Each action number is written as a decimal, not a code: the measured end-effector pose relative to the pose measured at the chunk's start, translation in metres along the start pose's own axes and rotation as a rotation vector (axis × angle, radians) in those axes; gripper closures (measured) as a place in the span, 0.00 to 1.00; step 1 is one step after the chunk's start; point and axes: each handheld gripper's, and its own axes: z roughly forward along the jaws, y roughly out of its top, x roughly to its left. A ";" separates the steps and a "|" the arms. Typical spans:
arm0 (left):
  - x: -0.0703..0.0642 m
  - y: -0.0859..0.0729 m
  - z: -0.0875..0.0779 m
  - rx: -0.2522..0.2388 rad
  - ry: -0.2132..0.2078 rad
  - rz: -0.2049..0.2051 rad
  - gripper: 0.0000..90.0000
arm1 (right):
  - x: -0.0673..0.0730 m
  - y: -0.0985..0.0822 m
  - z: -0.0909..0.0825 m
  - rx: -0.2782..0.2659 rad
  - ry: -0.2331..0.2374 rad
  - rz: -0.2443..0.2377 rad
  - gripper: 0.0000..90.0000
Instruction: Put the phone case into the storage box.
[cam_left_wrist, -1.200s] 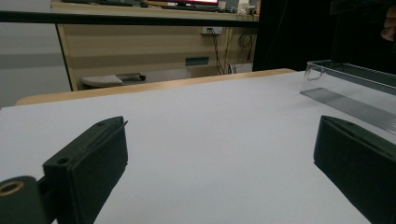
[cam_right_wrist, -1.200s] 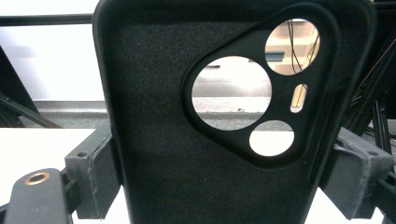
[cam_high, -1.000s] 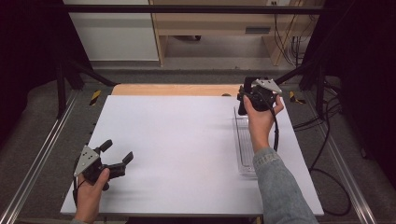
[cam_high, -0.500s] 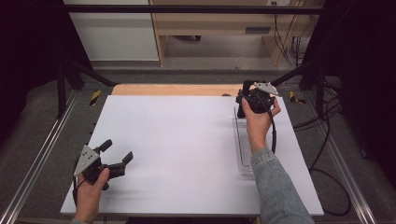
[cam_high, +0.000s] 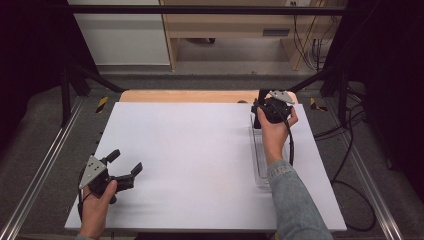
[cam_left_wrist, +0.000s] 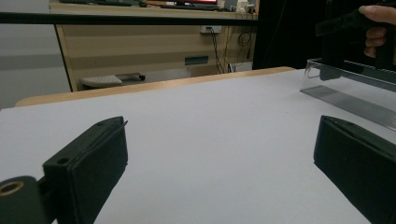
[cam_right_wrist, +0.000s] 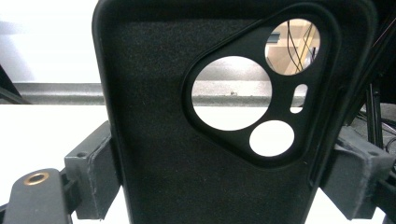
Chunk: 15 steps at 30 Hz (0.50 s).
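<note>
My right gripper (cam_high: 260, 109) is at the far right of the white table (cam_high: 200, 165), over the far end of a clear plastic tray (cam_high: 261, 159). It is shut on a black phone case (cam_right_wrist: 159, 116) with a three-cornered camera cut-out, which stands upright between the grey pads (cam_right_wrist: 93, 172) of the right gripper (cam_right_wrist: 224, 177). From above the case (cam_high: 261, 97) is a thin dark sliver. My left gripper (cam_high: 125, 162) rests near the front left corner, open and holding nothing. The left gripper view has its jaws wide apart around bare table (cam_left_wrist: 219, 163).
The clear tray (cam_left_wrist: 355, 88) runs front to back along the table's right side. A wooden strip (cam_high: 185, 96) edges the far side. Metal rails flank the table, and cables (cam_high: 345, 165) lie on the floor at right.
My right gripper has sunk a little with the phone case over the tray's far end. The left gripper has stayed where it was.
</note>
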 end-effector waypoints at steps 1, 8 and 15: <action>0.000 0.000 0.000 0.000 0.000 0.000 0.04 | 0.000 -0.001 0.000 0.003 0.001 -0.001 0.15; 0.000 0.000 0.000 0.001 -0.004 0.005 0.04 | 0.000 -0.002 0.002 0.008 -0.002 -0.005 0.15; -0.001 0.000 0.000 0.003 -0.007 0.007 0.04 | 0.001 -0.005 0.006 0.011 -0.007 -0.006 0.15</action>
